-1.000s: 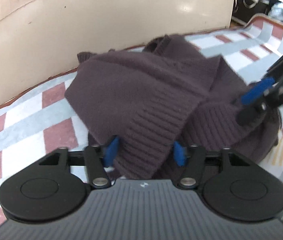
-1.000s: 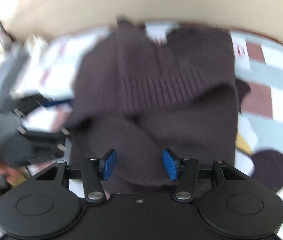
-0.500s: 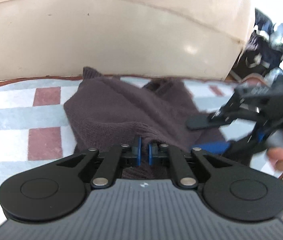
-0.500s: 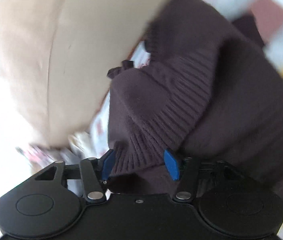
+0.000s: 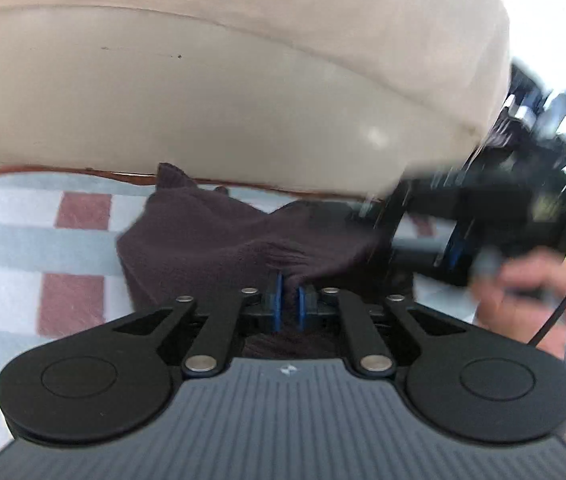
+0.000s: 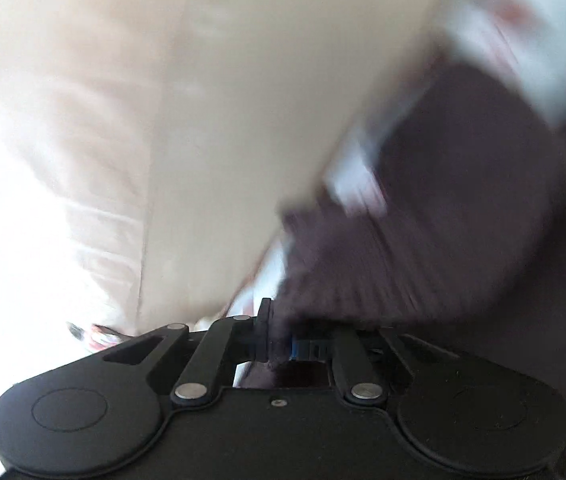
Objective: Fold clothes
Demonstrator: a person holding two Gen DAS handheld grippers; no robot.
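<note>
- The sweater [image 5: 219, 240] is a dark purple-brown knit, soft and bunched, lying on a checked cover [image 5: 35, 240] of pale blue, white and dull red squares.
- Behind it rises a cream cushion [image 5: 203, 100], smooth and rounded, with a thin brown edge where it meets the cover.
- The left gripper [image 5: 289, 306] has its 2 blue-padded fingers drawn narrow, pinching a small ridge of the knit; the wool puckers into fine wrinkles just above the pads [image 5: 279, 304].
- Its black linkage arms angle inward from 2 round discs, over a grey ribbed body.
- In the left wrist view, the right gripper [image 5: 459, 240] shows as a blurred black frame with a blue pad at the sweater's right side, held by a bare hand [image 5: 543, 292].
- In the right wrist view, the right gripper [image 6: 279, 344] is also narrow, with a fold of ribbed knit [image 6: 423, 240] caught between its fingers; the cloth streams up and to the right, smeared by motion.
- There the cream cushion [image 6: 223, 120] fills the left and centre, tilted, and a blurred strip of the checked cover [image 6: 543, 40] shows at upper right.
</note>
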